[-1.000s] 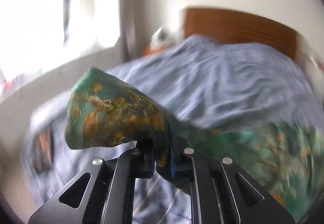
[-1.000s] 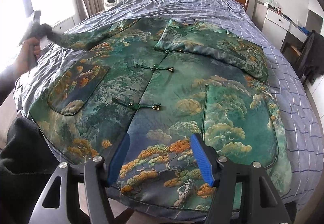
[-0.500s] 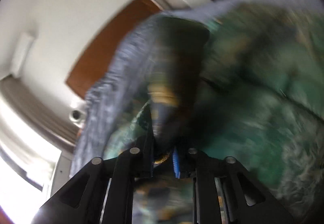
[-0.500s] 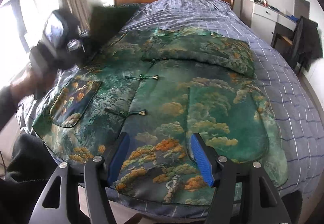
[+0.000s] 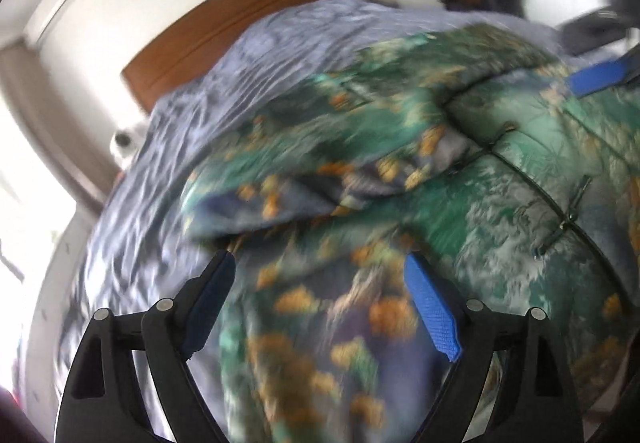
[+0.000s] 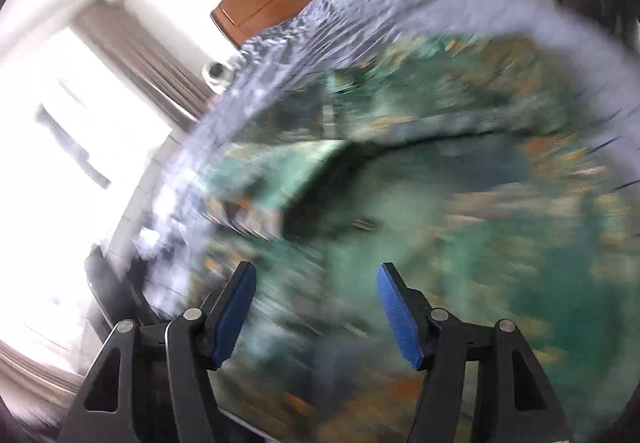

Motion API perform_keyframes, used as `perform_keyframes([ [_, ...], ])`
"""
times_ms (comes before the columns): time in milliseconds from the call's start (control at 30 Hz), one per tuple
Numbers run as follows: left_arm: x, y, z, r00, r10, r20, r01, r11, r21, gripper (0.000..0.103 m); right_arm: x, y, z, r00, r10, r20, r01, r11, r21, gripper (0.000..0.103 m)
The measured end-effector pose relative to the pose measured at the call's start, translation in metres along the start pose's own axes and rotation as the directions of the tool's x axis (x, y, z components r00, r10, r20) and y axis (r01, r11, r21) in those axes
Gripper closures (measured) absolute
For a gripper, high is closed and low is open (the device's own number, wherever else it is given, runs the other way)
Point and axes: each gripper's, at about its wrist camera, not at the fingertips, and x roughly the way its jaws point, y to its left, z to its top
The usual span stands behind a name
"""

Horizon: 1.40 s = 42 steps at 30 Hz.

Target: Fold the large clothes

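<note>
Two grippers hang over the green patterned jacket (image 5: 520,203), which lies spread on the blue checked bedcover (image 5: 280,55). The left gripper (image 5: 320,299) has just been opening; its jaws stand wide, gripping nothing, a folded-over sleeve (image 5: 320,163) at twelve o'clock. The right gripper (image 6: 314,309) stands open, empty.

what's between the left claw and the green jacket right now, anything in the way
Nothing visible. The left claw hangs open right over the green jacket, its jaws having just opened, with no cloth pinched between them. The folded-over sleeve lies just ahead on the jacket, on the blue bedspread.
</note>
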Motion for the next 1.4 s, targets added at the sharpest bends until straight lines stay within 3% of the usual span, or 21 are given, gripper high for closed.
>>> perform_keyframes([
  [33,-0.003,0.006,-0.005,1.0,-0.002,-0.014,0.002,0.999,-0.041,0.016,0.022,-0.003,0.014,0.997,0.077,-0.028,-0.075,0.995,0.072,0.039],
  [167,-0.001,0.024,-0.021,0.998,-0.022,-0.059,0.01,0.982,-0.188,0.016,0.076,0.0,0.041,0.987,0.139,-0.083,-0.127,0.982,0.138,0.039],
  [333,-0.002,0.031,-0.041,0.997,-0.026,-0.076,0.007,0.97,-0.243,0.016,0.133,-0.016,0.065,0.981,0.109,-0.159,-0.07,0.97,0.232,0.039],
  [433,0.002,0.033,-0.048,0.996,-0.036,-0.086,0.012,0.964,-0.265,0.016,0.152,-0.023,0.069,0.982,0.03,-0.184,0.014,0.972,0.235,0.039],
  [500,0.005,0.033,-0.053,0.994,-0.052,-0.094,0.023,0.959,-0.284,0.016,0.162,-0.021,0.071,0.981,0.048,-0.186,-0.002,0.971,0.241,0.039],
  [533,0.005,0.034,-0.055,0.993,-0.058,-0.099,0.027,0.956,-0.292,0.016,0.164,-0.02,0.072,0.98,0.054,-0.189,-0.009,0.972,0.233,0.051],
  [567,0.006,0.035,-0.056,0.992,-0.065,-0.105,0.03,0.954,-0.299,0.016,0.167,-0.014,0.075,0.979,0.048,-0.199,-0.006,0.978,0.207,0.08],
  [600,0.006,0.036,-0.057,0.992,-0.068,-0.111,0.031,0.952,-0.304,0.016,0.168,-0.007,0.078,0.977,0.016,-0.212,0.02,0.986,0.165,0.089],
  [667,0.004,0.038,-0.055,0.992,-0.067,-0.104,0.032,0.949,-0.312,0.016,0.159,0.015,0.096,0.985,-0.039,-0.171,0.049,0.997,0.053,0.092],
  [733,0.0,0.041,-0.053,0.994,-0.073,-0.087,0.042,0.946,-0.32,0.016,0.145,0.04,0.124,0.993,-0.1,-0.07,0.093,0.992,-0.089,0.092],
  [833,-0.003,0.043,-0.049,0.994,-0.084,-0.073,0.055,0.942,-0.331,0.016,0.138,0.059,0.165,0.982,-0.18,0.052,0.187,0.957,-0.222,0.092],
  [933,-0.002,0.044,-0.048,0.993,-0.093,-0.071,0.063,0.937,-0.343,0.016,0.15,0.056,0.192,0.971,-0.224,0.086,0.239,0.937,-0.253,0.092],
  [1000,0.001,0.046,-0.049,0.992,-0.099,-0.078,0.065,0.935,-0.349,0.016,0.171,0.044,0.202,0.963,-0.259,0.074,0.269,0.931,-0.246,0.092],
  [1133,0.004,0.05,-0.052,0.991,-0.099,-0.09,0.06,0.933,-0.355,0.016,0.209,0.013,0.19,0.946,-0.322,0.023,0.318,0.917,-0.239,0.092],
  [1300,0.007,0.056,-0.053,0.989,-0.101,-0.107,0.056,0.93,-0.364,0.016,0.219,-0.013,0.17,0.943,-0.332,0.004,0.326,0.923,-0.205,0.091],
  [1400,0.008,0.056,-0.053,0.99,-0.09,-0.111,0.044,0.93,-0.364,0.016,0.22,-0.013,0.172,0.935,-0.356,0.004,0.348,0.912,-0.216,0.08],
])
